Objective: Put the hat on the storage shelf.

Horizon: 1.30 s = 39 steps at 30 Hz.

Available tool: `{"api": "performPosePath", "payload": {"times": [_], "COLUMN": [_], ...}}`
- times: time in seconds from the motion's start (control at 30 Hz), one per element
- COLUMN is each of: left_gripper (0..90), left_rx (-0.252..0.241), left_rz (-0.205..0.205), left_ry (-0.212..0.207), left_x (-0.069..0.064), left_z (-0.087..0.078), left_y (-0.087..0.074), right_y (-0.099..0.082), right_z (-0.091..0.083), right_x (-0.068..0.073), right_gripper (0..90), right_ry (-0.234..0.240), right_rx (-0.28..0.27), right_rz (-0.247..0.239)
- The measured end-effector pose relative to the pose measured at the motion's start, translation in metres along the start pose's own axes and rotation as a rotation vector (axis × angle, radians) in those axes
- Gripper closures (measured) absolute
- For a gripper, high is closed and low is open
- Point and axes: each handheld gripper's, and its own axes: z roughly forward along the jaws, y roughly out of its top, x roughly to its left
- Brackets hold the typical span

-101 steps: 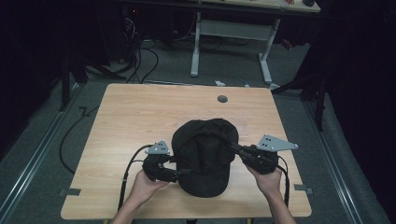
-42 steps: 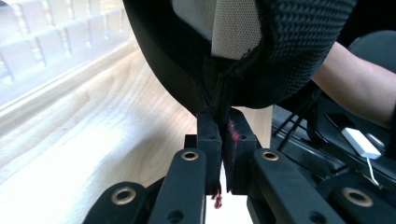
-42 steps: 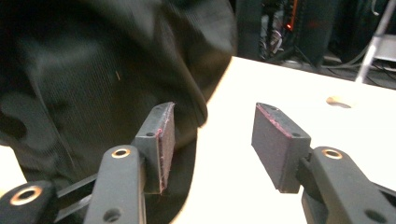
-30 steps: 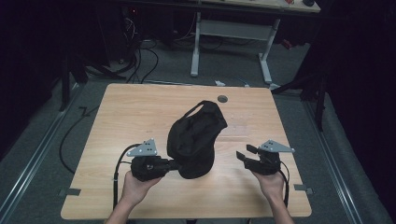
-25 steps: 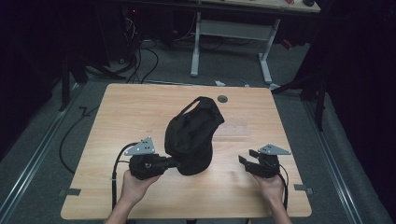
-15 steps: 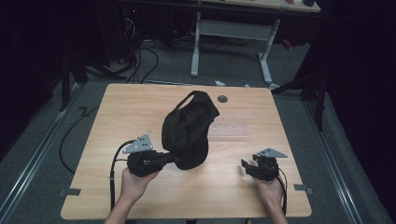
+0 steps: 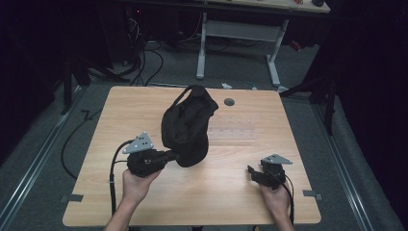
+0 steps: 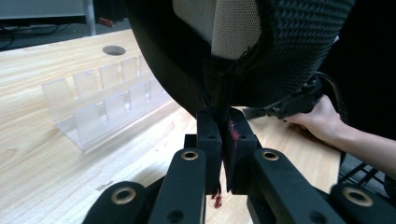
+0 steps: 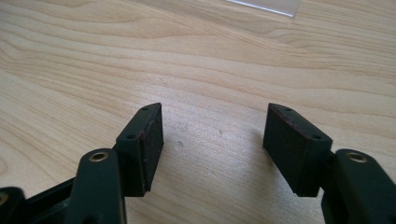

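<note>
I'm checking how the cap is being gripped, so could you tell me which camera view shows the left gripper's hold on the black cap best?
The left gripper view: its jaws are closed on the edge of the black cap, close up. The high view shows the whole cap lifted by the left gripper, but the pinch is too small there. The right gripper view faces bare table.

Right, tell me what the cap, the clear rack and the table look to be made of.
Cap: black woven mesh fabric, matte, with a pale netted lining inside; probably synthetic.
Clear rack: see-through, glossy slotted walls, likely acrylic or similar plastic.
Table: light wood grain, smooth and faintly shiny; could be laminate rather than solid wood.
</note>
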Motion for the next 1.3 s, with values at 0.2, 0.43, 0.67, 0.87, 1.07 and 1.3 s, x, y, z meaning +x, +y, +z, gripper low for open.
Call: {"api": "performPosePath", "payload": {"times": [0.2, 0.43, 0.67, 0.87, 1.07, 1.3], "left_gripper": [86.5, 86.5, 86.5, 86.5, 86.5, 86.5], "left_rx": [-0.046, -0.082, -0.104, -0.118, -0.121, -0.128], "left_rz": [0.001, 0.022, 0.048, 0.066, 0.086, 0.098], "left_ry": [0.019, 0.056, 0.097, 0.136, 0.160, 0.191], "left_x": [0.003, 0.011, 0.016, 0.023, 0.028, 0.033], "left_z": [-0.001, 0.002, 0.010, 0.019, 0.030, 0.043], "left_y": [0.008, 0.016, 0.024, 0.029, 0.032, 0.033], "right_y": [0.000, 0.000, 0.000, 0.000, 0.000, 0.000], "right_z": [0.000, 0.000, 0.000, 0.000, 0.000, 0.000], "right_x": [0.000, 0.000, 0.000, 0.000, 0.000, 0.000], "right_gripper": [36.9, 36.8, 36.8, 36.8, 36.5, 36.3], "right_ry": [0.006, 0.005, 0.006, 0.006, 0.006, 0.005], "right_rx": [0.001, 0.002, 0.002, 0.002, 0.003, 0.003], "right_rz": [-0.003, -0.003, -0.002, -0.001, -0.002, -0.004]}}
